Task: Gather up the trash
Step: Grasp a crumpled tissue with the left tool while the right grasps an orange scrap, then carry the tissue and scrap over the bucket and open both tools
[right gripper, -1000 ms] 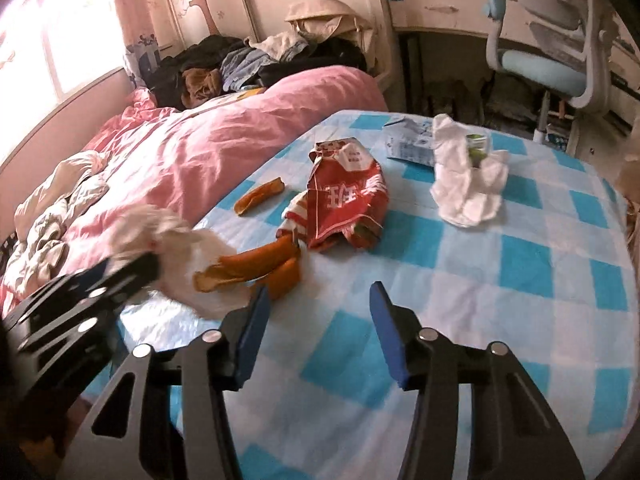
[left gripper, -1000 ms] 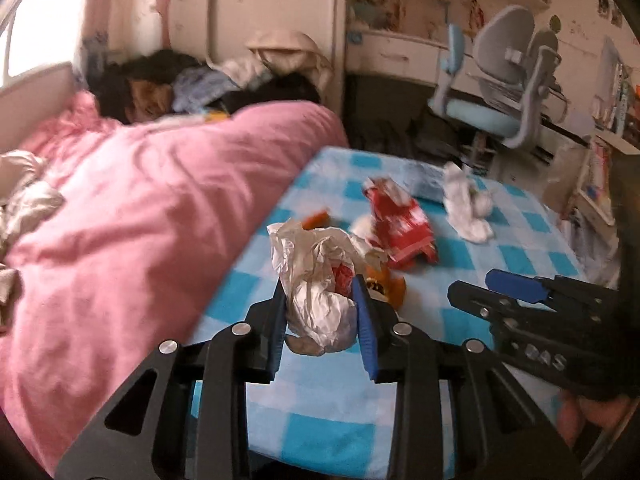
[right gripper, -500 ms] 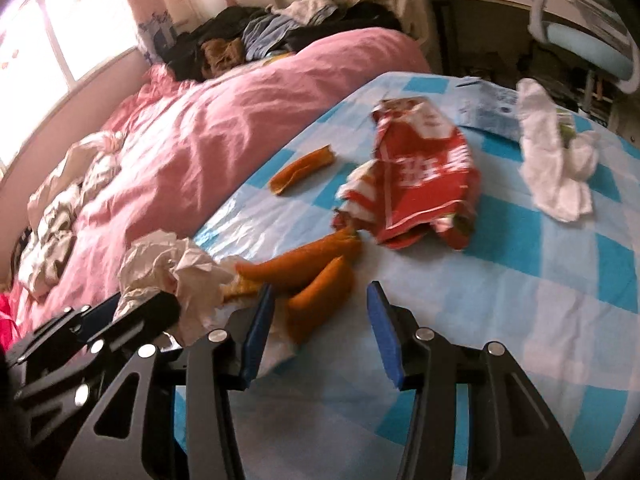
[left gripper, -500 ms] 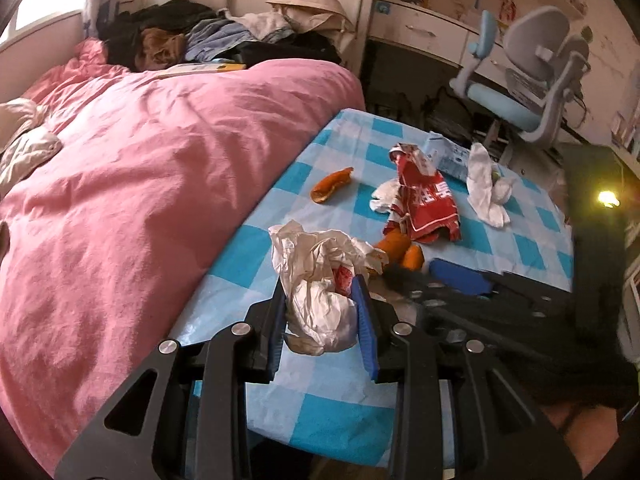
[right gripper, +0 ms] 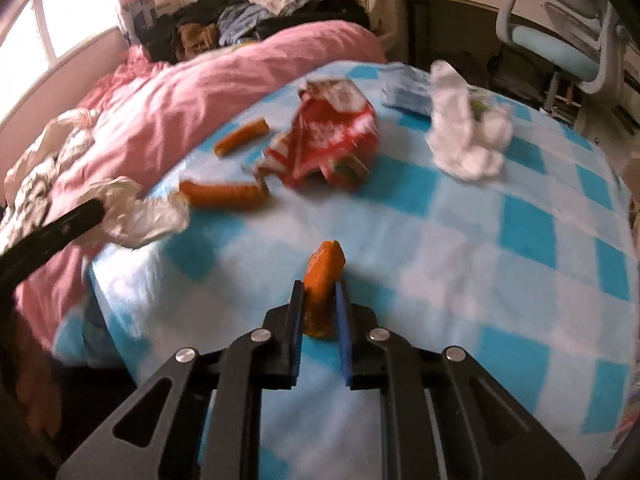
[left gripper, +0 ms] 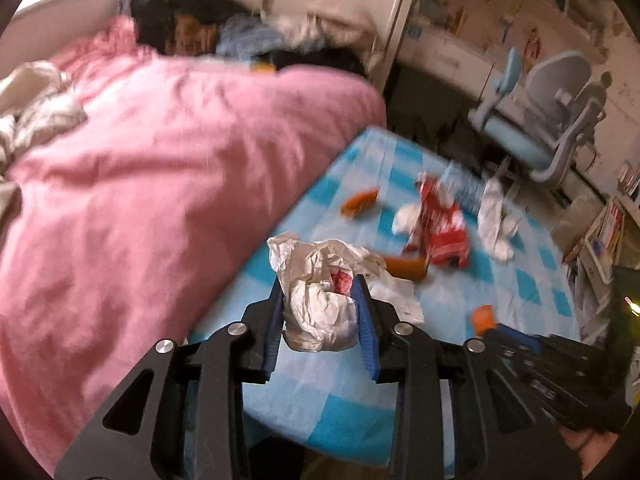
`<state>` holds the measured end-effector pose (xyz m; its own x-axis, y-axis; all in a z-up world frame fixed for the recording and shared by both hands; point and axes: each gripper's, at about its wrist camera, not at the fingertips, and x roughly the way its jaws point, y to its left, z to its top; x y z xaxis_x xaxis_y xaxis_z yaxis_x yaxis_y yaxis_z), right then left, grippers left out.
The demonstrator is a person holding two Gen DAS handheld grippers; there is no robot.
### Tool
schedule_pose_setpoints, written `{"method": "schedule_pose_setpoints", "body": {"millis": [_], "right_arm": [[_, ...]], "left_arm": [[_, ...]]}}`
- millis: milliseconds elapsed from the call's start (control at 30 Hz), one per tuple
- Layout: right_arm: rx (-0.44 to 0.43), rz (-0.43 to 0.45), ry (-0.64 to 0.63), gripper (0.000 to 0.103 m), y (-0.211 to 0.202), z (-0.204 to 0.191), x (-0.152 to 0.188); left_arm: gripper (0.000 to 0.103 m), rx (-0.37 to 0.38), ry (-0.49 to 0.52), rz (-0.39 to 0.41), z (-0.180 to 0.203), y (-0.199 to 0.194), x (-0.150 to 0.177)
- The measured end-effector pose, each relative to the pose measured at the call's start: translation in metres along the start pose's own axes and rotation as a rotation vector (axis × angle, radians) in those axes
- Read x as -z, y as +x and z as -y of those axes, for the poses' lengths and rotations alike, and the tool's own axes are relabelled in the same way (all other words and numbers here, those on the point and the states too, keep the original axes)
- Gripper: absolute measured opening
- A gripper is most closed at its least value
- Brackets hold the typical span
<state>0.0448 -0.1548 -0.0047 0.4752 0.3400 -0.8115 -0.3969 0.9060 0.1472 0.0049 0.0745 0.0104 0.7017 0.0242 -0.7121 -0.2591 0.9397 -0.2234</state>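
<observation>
My left gripper (left gripper: 320,294) is shut on a crumpled white plastic bag (left gripper: 320,304), held above the near left corner of the blue-checked table (left gripper: 520,292). My right gripper (right gripper: 320,298) has its jaws closing onto an orange peel piece (right gripper: 322,276), whose tip sticks out past the pads. In the left wrist view that gripper (left gripper: 496,330) shows at the lower right with the peel piece (left gripper: 482,318). Two more orange pieces (right gripper: 224,194) (right gripper: 240,142), a red snack wrapper (right gripper: 332,136) and a white tissue wad (right gripper: 466,142) lie on the table.
A pink quilt (right gripper: 192,92) covers the bed along the table's left edge, with clothes piled at its far end. A pale blue packet (right gripper: 404,86) lies behind the wrapper. A grey and blue desk chair (left gripper: 548,120) stands beyond the table.
My right gripper has closed its jaws on an orange peel piece and drawn it back toward the near edge. The left gripper keeps its hold on the white bag, shifting slightly.
</observation>
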Motion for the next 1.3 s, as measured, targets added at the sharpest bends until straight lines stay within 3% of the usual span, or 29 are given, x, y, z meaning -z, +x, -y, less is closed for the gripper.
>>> {"method": "schedule_pose_setpoints", "body": {"millis": [100, 167, 267, 367, 467, 567, 633, 700, 800, 867, 1133, 1300], "right_arm": [[0.006, -0.008, 0.001, 0.016, -0.009, 0.006, 0.012], [0.004, 0.001, 0.011, 0.016, -0.012, 0.008, 0.016], [-0.005, 0.016, 0.020, 0.021, -0.011, 0.008, 0.019], [-0.016, 0.032, 0.029, 0.043, -0.012, 0.007, 0.020], [-0.025, 0.048, 0.031, 0.048, -0.014, 0.006, 0.022], [-0.032, 0.056, 0.035, 0.047, -0.014, 0.006, 0.023], [-0.032, 0.052, 0.035, 0.042, -0.013, 0.006, 0.023], [-0.033, 0.050, 0.032, 0.036, -0.013, 0.006, 0.024], [-0.042, 0.057, 0.030, 0.018, -0.014, 0.006, 0.024], [-0.043, 0.063, 0.026, 0.017, -0.016, 0.005, 0.025], [-0.074, 0.108, 0.038, 0.017, -0.035, 0.000, 0.032], [-0.101, 0.117, 0.043, 0.017, -0.046, -0.008, 0.046]], "left_arm": [[0.040, -0.014, -0.020, -0.055, -0.005, 0.011, 0.004], [0.059, -0.035, -0.017, -0.044, -0.005, 0.011, 0.006], [0.076, -0.074, 0.015, -0.001, 0.002, 0.006, 0.009], [0.083, -0.097, 0.073, -0.005, 0.013, 0.010, 0.012], [0.084, -0.103, 0.116, -0.038, 0.022, 0.018, 0.014], [0.084, -0.122, 0.153, -0.068, 0.029, 0.025, 0.016], [0.084, -0.123, 0.157, -0.089, 0.029, 0.030, 0.018], [0.073, -0.117, 0.151, -0.106, 0.028, 0.033, 0.019], [0.041, -0.111, 0.167, -0.094, 0.030, 0.033, 0.019], [0.034, -0.087, 0.175, -0.094, 0.032, 0.032, 0.020], [0.032, 0.037, 0.194, -0.023, 0.042, 0.009, 0.026], [0.032, 0.076, 0.224, 0.005, 0.051, -0.005, 0.034]]}}
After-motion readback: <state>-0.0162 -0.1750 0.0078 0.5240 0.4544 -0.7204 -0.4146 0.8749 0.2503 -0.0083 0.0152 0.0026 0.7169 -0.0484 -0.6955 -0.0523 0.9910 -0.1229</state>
